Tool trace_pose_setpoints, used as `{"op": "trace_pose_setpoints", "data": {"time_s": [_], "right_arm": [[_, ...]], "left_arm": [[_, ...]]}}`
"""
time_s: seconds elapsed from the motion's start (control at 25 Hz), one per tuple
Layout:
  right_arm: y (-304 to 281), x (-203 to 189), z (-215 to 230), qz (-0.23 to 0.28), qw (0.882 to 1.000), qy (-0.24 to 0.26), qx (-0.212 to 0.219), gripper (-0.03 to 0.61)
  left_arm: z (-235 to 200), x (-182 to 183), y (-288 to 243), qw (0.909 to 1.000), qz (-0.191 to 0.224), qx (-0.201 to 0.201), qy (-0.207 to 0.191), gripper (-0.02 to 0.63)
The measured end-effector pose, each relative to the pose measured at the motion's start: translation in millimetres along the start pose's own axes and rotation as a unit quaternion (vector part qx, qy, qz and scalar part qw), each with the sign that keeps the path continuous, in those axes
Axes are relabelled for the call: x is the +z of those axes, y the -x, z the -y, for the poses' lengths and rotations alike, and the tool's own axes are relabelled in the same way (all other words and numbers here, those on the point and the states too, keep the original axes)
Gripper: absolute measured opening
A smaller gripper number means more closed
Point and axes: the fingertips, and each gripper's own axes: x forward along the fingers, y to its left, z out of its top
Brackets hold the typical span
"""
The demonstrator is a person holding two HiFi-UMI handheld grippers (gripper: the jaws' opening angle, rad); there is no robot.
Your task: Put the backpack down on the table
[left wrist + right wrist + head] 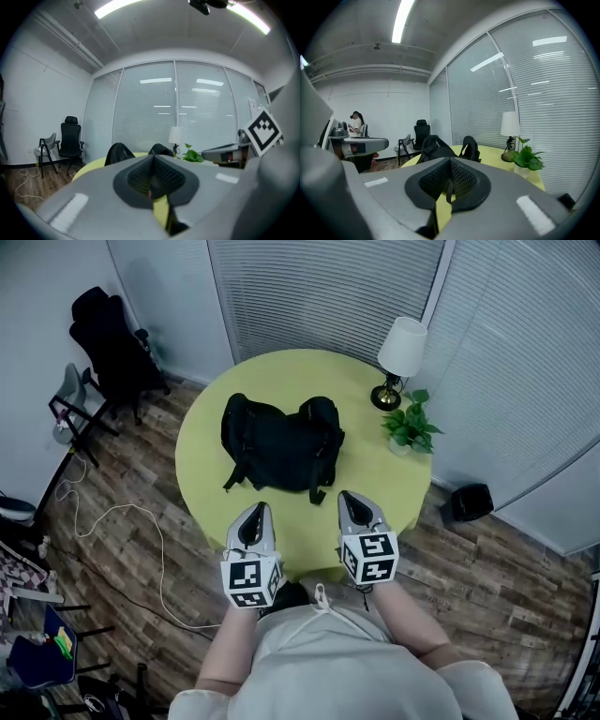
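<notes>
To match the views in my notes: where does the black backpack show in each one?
Head view: backpack at centre, lying on the round table.
Left gripper view: backpack low centre, just above the jaws.
Right gripper view: backpack mid-frame, above the jaws.
Shared landmark: white lamp, right of the backpack in every view.

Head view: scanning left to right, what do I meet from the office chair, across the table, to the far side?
Black office chair → black fabric backpack, lying on the round yellow-green table → green leafy potted plant → small black box beyond the table's right edge.
</notes>
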Motion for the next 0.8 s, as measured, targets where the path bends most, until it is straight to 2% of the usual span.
{"op": "trace_pose_setpoints", "data": {"time_s": [0.48, 0.8], "right_arm": [[0, 0, -2, -0.007, 1.0, 0.015, -0.002, -0.002], [-8, -5, 0, -0.013, 1.0, 0.004, -0.002, -0.002]], "left_arm": [[-12, 0, -6, 0.9996, -0.018, -0.022, -0.001, 0.006], [-15, -8, -13, 0.9991, -0.03, -0.028, 0.003, 0.006]]}}
